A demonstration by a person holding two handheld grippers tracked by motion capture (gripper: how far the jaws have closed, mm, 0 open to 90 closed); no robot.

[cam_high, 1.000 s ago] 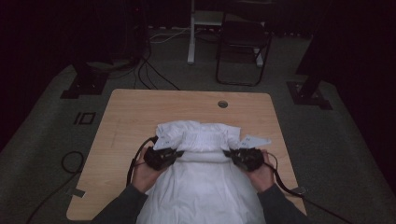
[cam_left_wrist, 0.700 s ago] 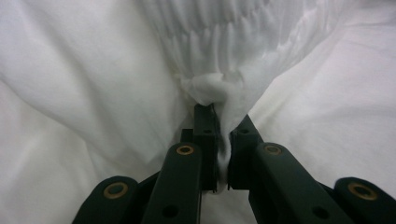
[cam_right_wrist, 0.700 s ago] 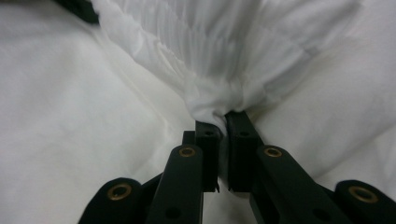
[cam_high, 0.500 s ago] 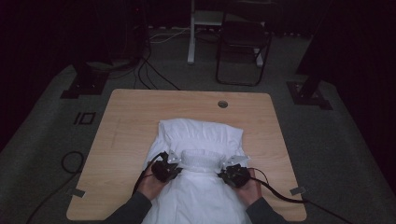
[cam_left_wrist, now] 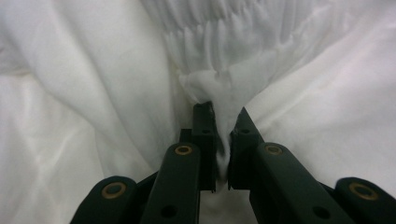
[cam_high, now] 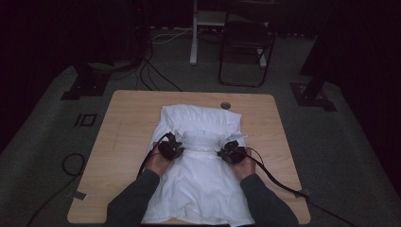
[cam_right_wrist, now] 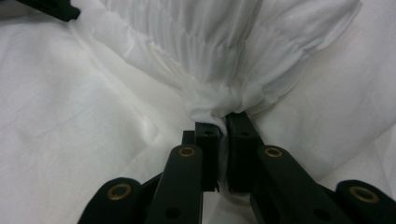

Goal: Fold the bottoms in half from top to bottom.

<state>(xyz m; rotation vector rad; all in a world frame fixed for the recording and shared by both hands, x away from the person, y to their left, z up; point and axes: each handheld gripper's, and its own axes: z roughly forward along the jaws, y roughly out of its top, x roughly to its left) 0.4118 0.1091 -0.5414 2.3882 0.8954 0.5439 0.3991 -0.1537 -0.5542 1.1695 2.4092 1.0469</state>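
Tongs [cam_high: 171,146] nearer now; chair [cam_high: 246,40] apparently behind.

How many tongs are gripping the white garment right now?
2. The left tongs pinch the gathered band of the white garment at its left end; the right tongs pinch the same band at its right end. Both are shut on bunched fabric.

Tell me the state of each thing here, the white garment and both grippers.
White garment: spread on the table, pleated band folded over, pinched at both ends.
Left gripper: shut on a bunch of the garment.
Right gripper: shut on a bunch of the garment.
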